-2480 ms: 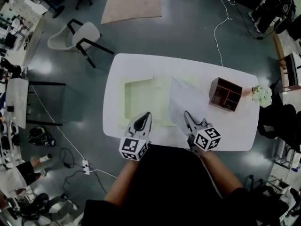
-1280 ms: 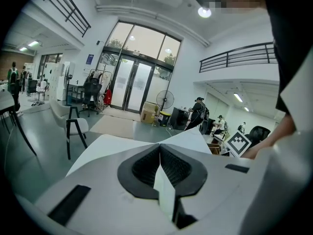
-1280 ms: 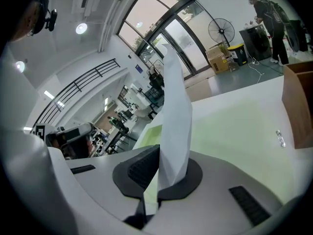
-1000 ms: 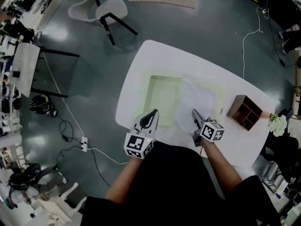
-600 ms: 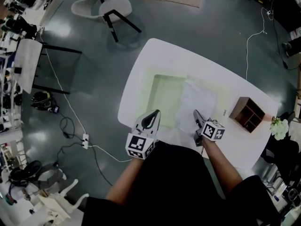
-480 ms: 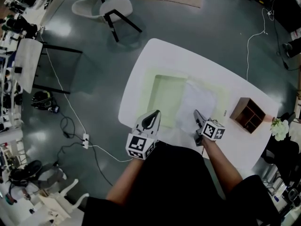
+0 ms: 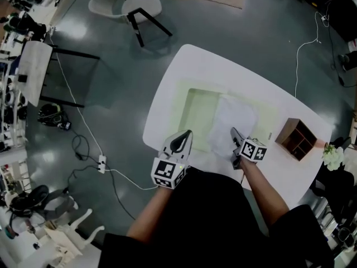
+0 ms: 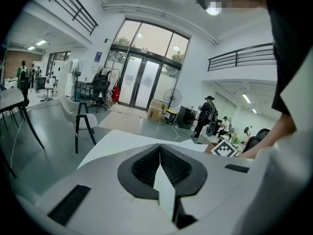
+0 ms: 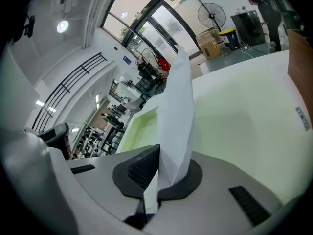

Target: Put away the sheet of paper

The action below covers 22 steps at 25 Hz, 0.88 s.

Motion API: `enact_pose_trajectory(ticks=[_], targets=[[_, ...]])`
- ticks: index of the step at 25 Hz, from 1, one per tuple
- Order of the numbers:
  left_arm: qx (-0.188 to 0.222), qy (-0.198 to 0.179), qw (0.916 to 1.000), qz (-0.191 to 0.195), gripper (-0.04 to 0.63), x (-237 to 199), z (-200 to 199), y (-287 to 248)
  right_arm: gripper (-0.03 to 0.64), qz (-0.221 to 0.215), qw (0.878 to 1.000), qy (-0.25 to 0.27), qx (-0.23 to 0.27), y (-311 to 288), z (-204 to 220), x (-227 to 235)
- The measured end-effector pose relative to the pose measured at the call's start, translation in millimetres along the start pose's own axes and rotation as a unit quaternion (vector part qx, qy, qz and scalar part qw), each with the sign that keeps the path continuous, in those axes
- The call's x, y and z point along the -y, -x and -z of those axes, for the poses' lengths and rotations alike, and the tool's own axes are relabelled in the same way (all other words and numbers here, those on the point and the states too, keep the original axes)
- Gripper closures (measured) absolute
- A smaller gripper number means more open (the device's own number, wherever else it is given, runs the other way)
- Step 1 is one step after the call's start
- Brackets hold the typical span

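Standing on a grey floor, a white table (image 7: 223, 74) with rounded corners carries a pale green tray (image 7: 199, 111). To the tray's right, apart from it, sits a small brown wooden box (image 7: 297, 139) with open compartments. A white sheet of paper (image 7: 234, 119) spreads above the tray's right half, its near edge lifted and bowed. The right gripper (image 7: 234, 132) has its jaws clamped on that near edge, the paper rising from between them. The left gripper (image 7: 184, 134) hangs at the table's near edge, left of the sheet, its jaws pressed together with nothing between them.
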<state>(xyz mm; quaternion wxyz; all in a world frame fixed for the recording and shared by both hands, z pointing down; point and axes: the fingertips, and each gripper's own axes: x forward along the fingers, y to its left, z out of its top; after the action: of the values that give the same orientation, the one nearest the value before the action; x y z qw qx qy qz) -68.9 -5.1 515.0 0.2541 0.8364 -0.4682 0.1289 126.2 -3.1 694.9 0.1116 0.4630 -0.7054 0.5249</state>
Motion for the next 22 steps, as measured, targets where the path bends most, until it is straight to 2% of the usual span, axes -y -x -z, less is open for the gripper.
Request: enact_pose_trajectory(ticks=[6,12,22], targets=[[-0.002,0.011,0.9999,-0.004,0.592,-7,7,4,0.618,-0.003,1.000,0.000,-0.022,-16,3,3],[0.002,0.015,0.9999,-0.001,0.592,-12,9,3,0.618,0.007,1.000,-0.014,-0.025,-24,0,2],[0.001,0.024,0.9997,-0.008,0.592,-37,13,10,0.618,0.013,0.999,-0.005,-0.034,-43,3,-6]])
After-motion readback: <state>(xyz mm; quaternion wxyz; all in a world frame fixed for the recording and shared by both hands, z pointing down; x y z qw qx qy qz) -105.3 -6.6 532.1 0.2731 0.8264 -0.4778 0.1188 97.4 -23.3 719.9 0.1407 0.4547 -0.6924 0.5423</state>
